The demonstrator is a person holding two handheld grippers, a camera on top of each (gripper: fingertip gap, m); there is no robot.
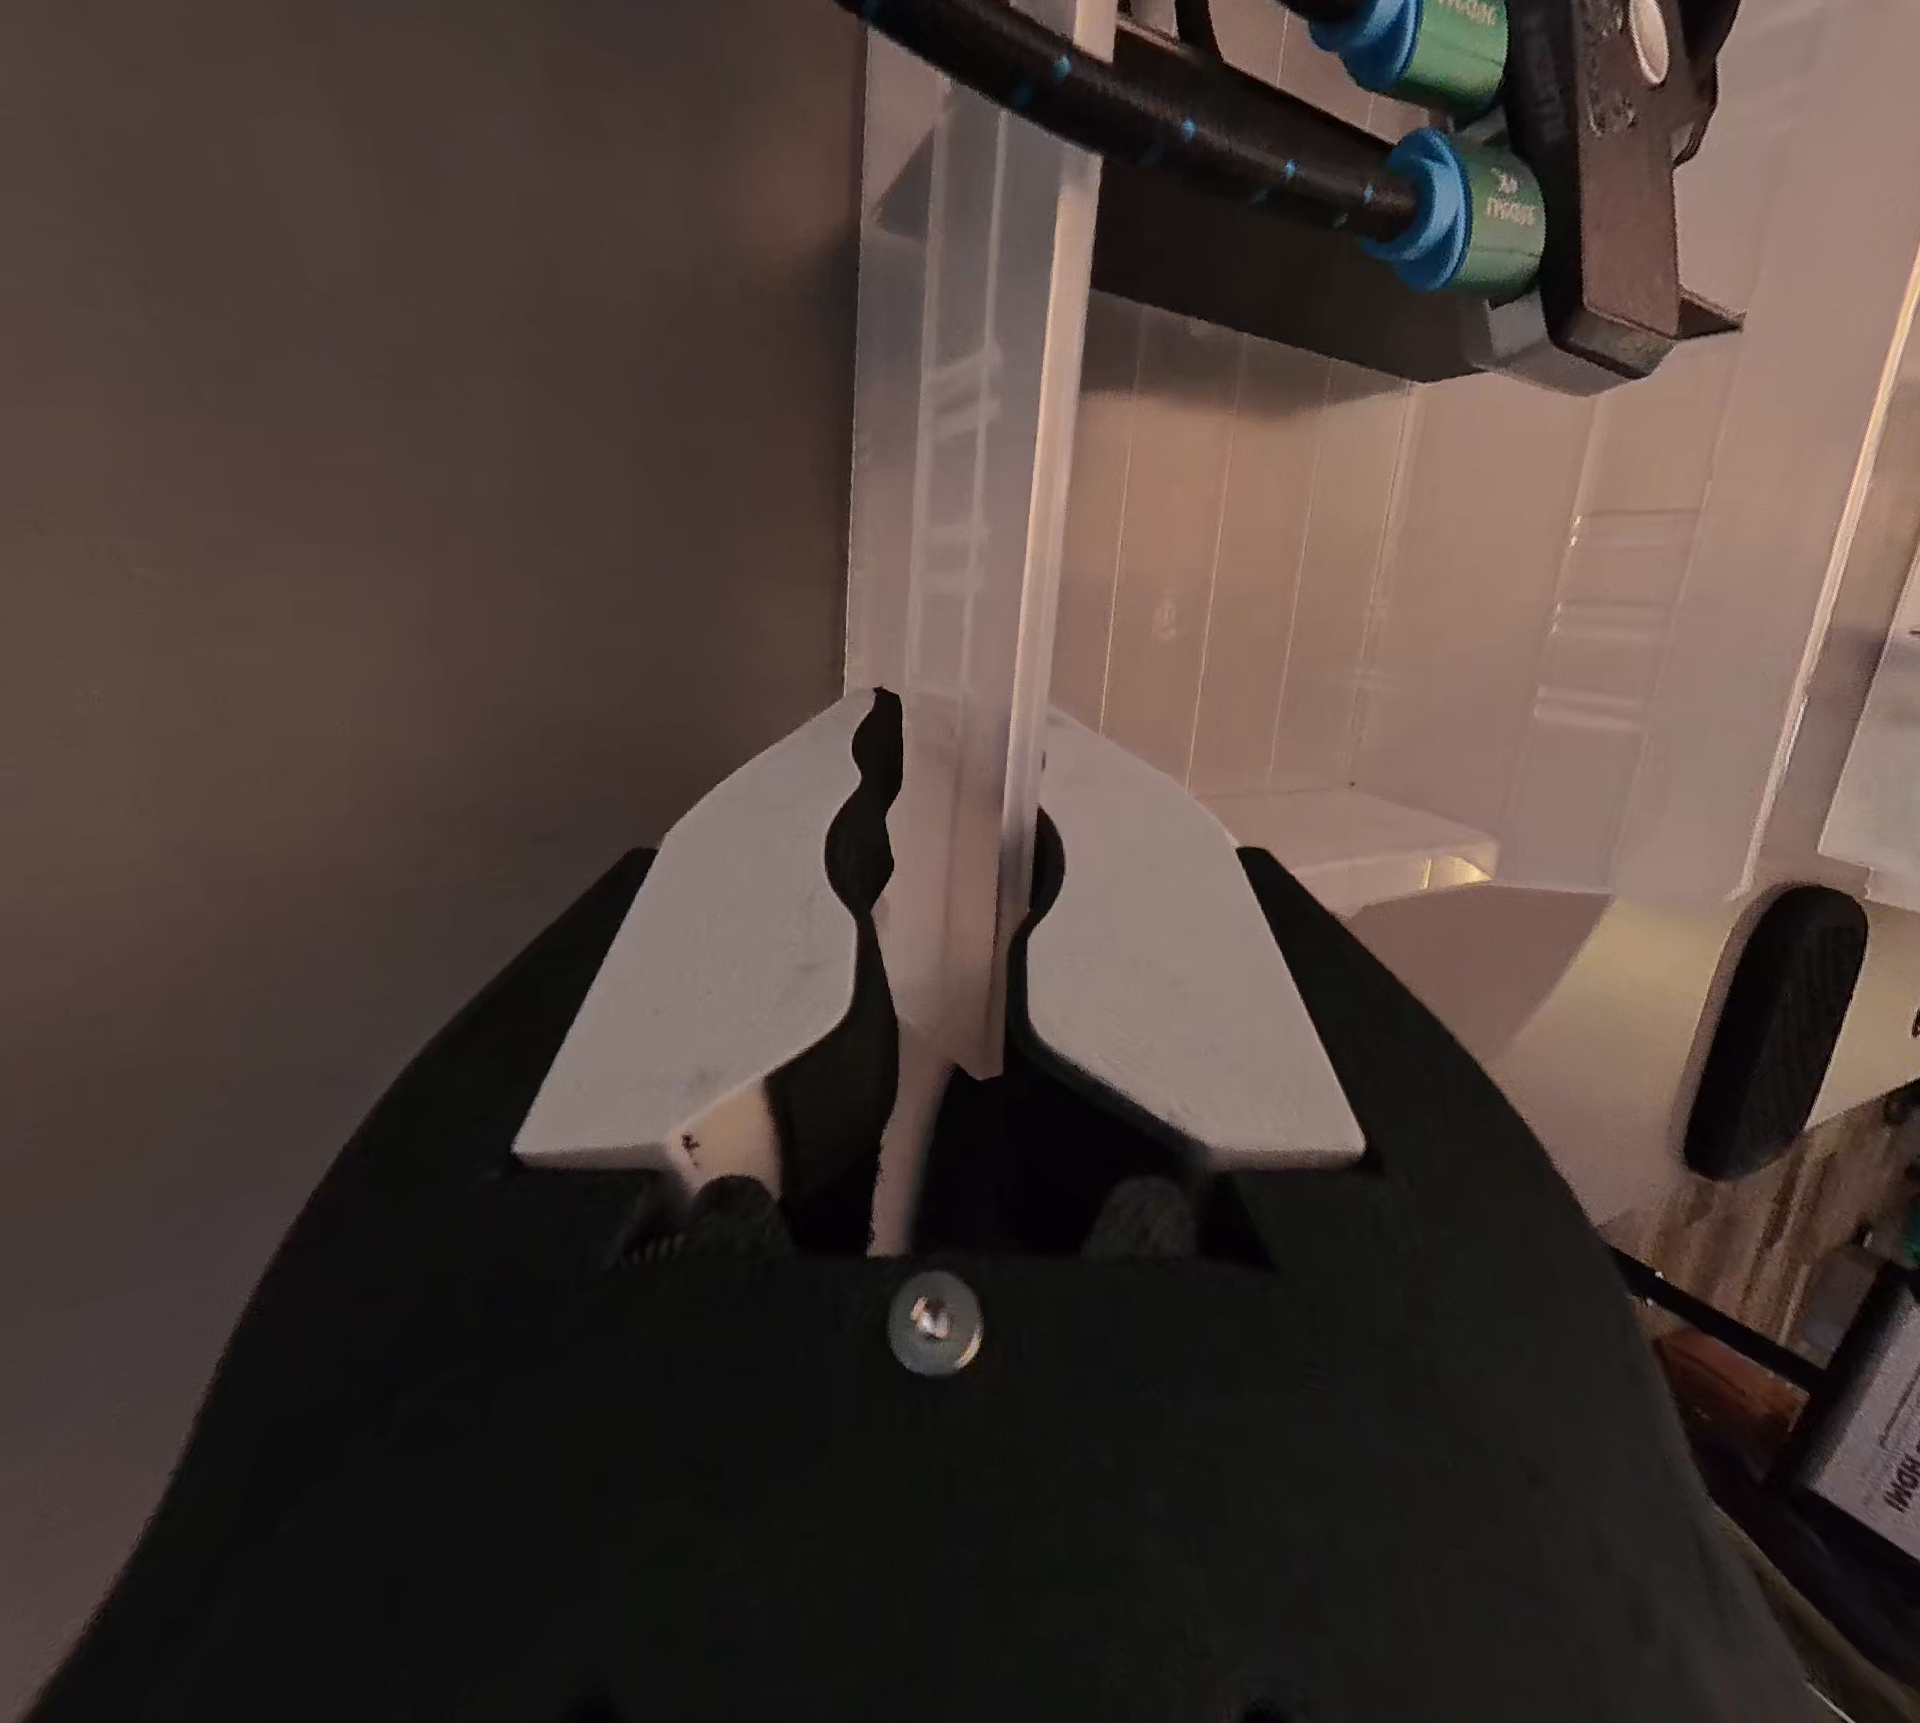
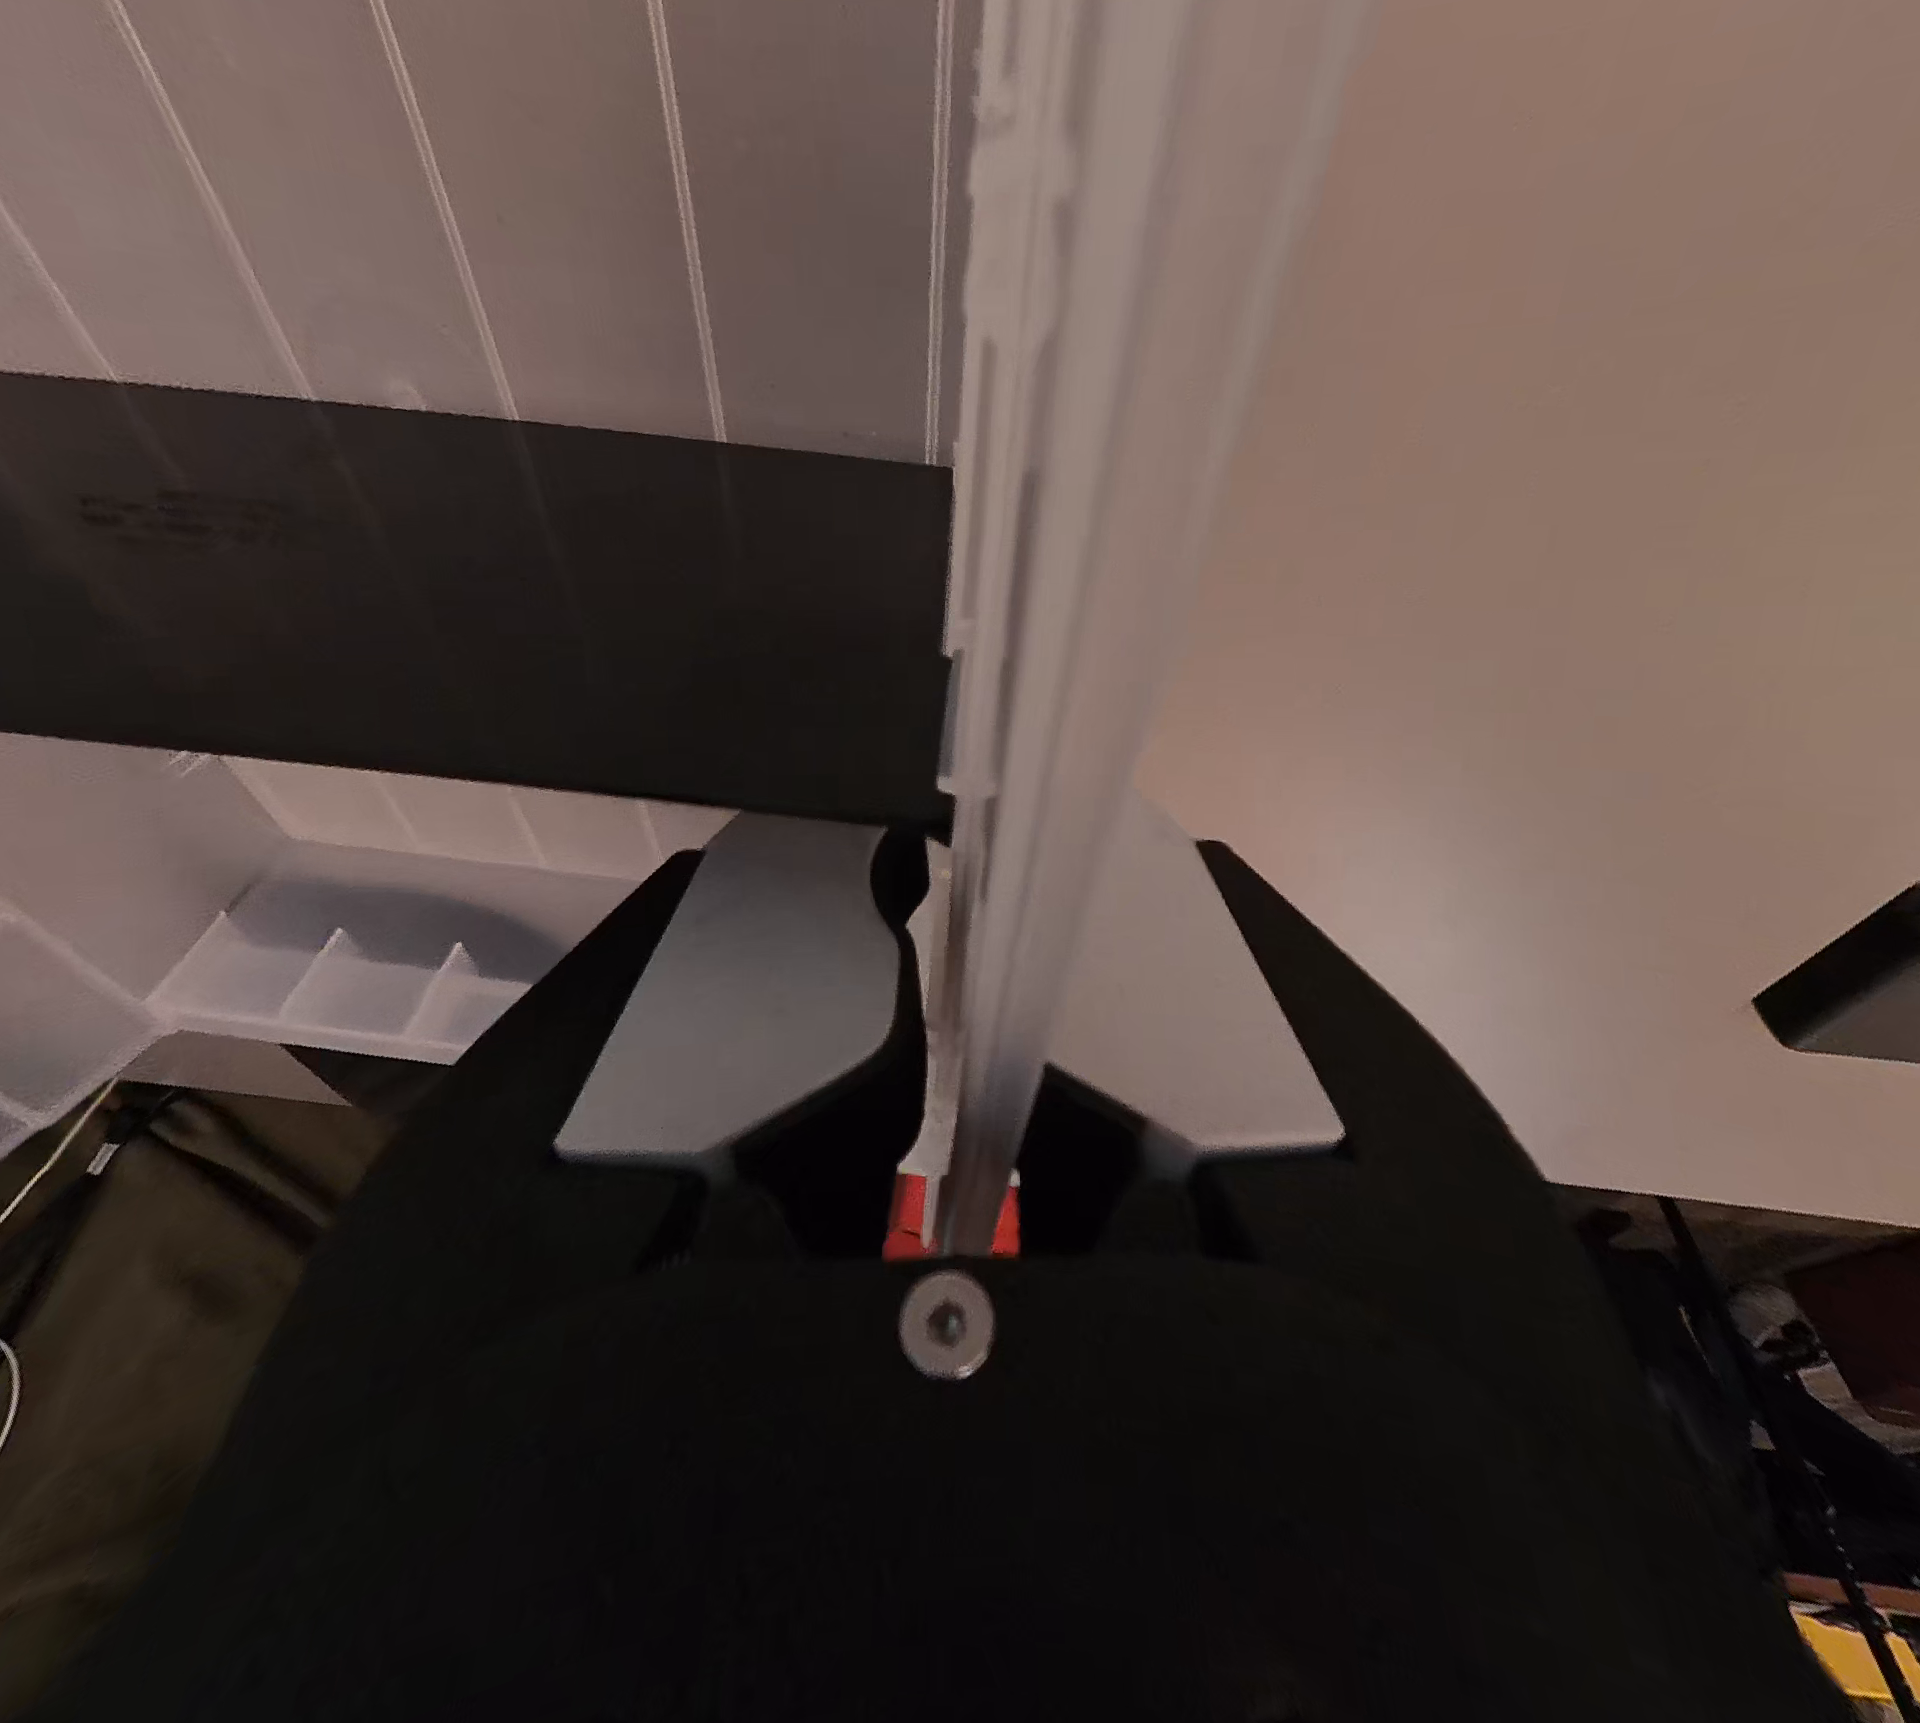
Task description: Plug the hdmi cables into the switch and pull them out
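Note:
My left gripper (image 1: 961, 738) is shut on the upright wall of a clear plastic bin (image 1: 987, 530). Inside the bin, at the upper right, a black switch (image 1: 1247, 291) is held by a black clamp (image 1: 1621, 115). Two braided black HDMI cables (image 1: 1039, 52) end in green plugs with blue collars, the upper plug (image 1: 1455, 26) and the lower plug (image 1: 1496, 224), both seated in the switch. My right gripper (image 2: 997, 842) is shut on another part of the bin wall (image 2: 1039, 426), with the switch's long black side (image 2: 468, 593) just left of it.
A grey table surface (image 1: 416, 426) lies outside the bin, and it also shows in the right wrist view (image 2: 1558, 530). A black oval object (image 1: 1766, 1029) stands at the right. A dark flat object (image 2: 1849, 998) sits on the table at the right edge.

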